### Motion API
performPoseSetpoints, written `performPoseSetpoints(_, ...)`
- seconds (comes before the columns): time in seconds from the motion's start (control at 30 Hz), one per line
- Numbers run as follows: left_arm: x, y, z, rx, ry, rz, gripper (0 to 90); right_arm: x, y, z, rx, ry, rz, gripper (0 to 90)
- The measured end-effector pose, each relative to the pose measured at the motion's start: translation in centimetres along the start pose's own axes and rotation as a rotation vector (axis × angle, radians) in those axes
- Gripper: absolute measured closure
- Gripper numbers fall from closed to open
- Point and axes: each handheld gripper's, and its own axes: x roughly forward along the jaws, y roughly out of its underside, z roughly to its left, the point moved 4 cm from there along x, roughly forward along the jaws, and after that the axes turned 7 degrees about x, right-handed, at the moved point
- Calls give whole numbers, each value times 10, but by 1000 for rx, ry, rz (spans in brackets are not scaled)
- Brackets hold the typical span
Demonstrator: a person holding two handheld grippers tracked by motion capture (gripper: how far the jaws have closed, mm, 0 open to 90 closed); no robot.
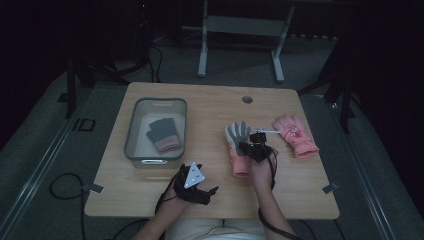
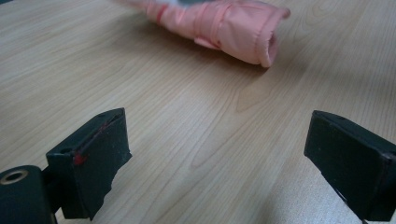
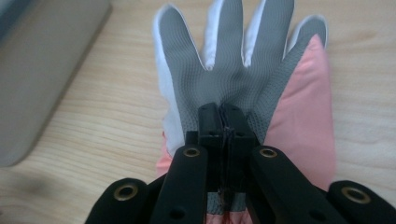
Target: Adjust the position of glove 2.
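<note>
Fingers of the right gripper seem clamped on the grey-palmed glove; the left gripper has its fingers apart over bare table.

Matt cloth glove with textured grey palm; smooth wooden table.

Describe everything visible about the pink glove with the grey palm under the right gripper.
The pink glove lies flat, palm up, on the wooden table, fingers pointing away from the person. Its palm and fingers are textured grey with white side panels; the back and cuff look like padded pink fabric. The right gripper has its jaws shut, pinching a fold of the grey palm. The cuff end, open and rounded, points towards the person.
</note>
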Motion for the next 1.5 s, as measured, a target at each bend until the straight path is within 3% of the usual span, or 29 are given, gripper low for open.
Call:
performPoseSetpoints(0.2,2,1,-2,20,2,8,63,20,7,1,43,-6,46,870)
performPoseSetpoints(0.4,2,2,-2,18,10,12,63,32,11,1,34,10,72,823)
performPoseSetpoints(0.6,3,2,-4,28,4,15,63,28,10,6,23,23,59,738)
performPoseSetpoints(0.8,3,2,-4,40,5,15,63,-1,-4,14,-78,-30,-20,674)
performPoseSetpoints(0.83,2,2,-4,43,7,8,63,-7,-7,14,-105,-48,-40,662)
performPoseSetpoints(0.87,1,2,-4,39,8,4,63,-13,-10,12,-153,-27,-59,660)
performPoseSetpoints(0.9,1,2,-4,32,9,-4,63,-18,-14,7,-185,-19,-82,649)
performPoseSetpoints(0.93,0,3,-3,23,11,-8,63,-24,-18,2,-202,-42,-101,644)
performPoseSetpoints(1.0,0,3,-2,16,15,-5,63,-33,-26,-16,-223,-18,-122,625)
performPoseSetpoints(1.07,0,3,-2,15,29,3,63,-41,-35,-37,-216,-39,-126,617)
performPoseSetpoints(1.17,0,3,-2,16,45,-1,63,-49,-46,-68,-227,-16,-116,579)
performPoseSetpoints(1.37,2,3,1,-11,55,7,43,-63,-67,-132,-190,71,-129,537)
performPoseSetpoints(1.5,3,3,1,3,61,20,26,-63,-73,-167,-185,111,-98,490)
